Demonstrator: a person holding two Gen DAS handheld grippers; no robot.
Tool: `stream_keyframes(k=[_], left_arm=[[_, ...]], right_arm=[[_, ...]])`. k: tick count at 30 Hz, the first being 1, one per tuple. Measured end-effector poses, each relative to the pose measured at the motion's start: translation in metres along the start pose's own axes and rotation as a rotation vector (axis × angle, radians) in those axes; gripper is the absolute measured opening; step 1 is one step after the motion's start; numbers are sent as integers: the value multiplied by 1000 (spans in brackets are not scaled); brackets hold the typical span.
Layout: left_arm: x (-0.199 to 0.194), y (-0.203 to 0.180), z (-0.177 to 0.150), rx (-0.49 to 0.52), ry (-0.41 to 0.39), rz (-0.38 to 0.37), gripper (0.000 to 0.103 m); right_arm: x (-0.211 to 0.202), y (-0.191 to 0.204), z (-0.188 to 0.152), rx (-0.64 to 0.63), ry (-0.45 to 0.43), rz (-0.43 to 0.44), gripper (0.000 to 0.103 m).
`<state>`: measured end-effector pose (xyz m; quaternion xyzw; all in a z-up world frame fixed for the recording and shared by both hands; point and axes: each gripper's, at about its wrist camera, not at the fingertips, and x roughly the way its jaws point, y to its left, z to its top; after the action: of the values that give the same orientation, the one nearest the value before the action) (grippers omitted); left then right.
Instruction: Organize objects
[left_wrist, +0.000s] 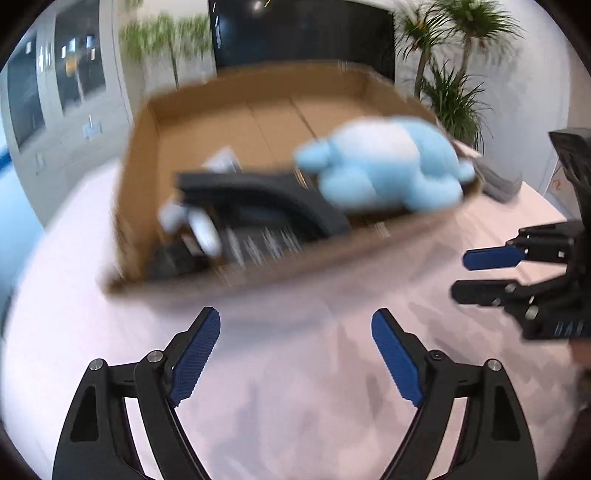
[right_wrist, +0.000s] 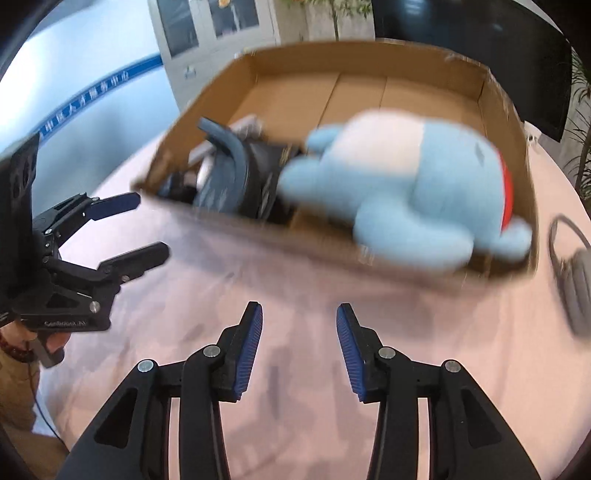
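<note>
On the pink table (right_wrist: 424, 332), grey headphones (right_wrist: 574, 280) left outside the cardboard box (right_wrist: 369, 62) by its right end, blue plush (right_wrist: 413, 192) inside; both grippers, left gripper (left_wrist: 295, 354) and right gripper (right_wrist: 299, 350), spread and empty; best approached slowly, band pinched.

Dark items (left_wrist: 258, 206) beside the plush toy (right_wrist: 406, 184) blur beyond recognition.
</note>
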<state>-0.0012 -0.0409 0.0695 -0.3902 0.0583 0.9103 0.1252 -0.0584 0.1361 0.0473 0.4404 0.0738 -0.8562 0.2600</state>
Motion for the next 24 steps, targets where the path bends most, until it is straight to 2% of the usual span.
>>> stream_keyframes(k=[6, 8, 10, 13, 17, 19, 23, 24], left_arm=[[16, -22, -25, -98, 56, 1, 84], [19, -26, -30, -127, 73, 21, 84], [22, -28, -32, -145, 80, 64, 84], [23, -27, -35, -196, 66, 116, 84], [28, -30, -37, -241, 82, 170, 84], [31, -37, -38, -232, 91, 196, 86], [31, -39, -37, -255, 92, 239, 91], [32, -37, -38, -268, 97, 248, 94]], right_arm=[[20, 8, -31, 18, 57, -54, 40], [24, 9, -35, 31, 68, -26, 41], [26, 12, -40, 31, 57, -38, 43], [27, 14, -49, 30, 39, -108, 47], [28, 4, -57, 123, 25, -207, 51], [28, -1, -59, 163, 20, -265, 66], [27, -5, -64, 192, -7, -317, 76], [27, -7, -66, 204, -12, -329, 83]])
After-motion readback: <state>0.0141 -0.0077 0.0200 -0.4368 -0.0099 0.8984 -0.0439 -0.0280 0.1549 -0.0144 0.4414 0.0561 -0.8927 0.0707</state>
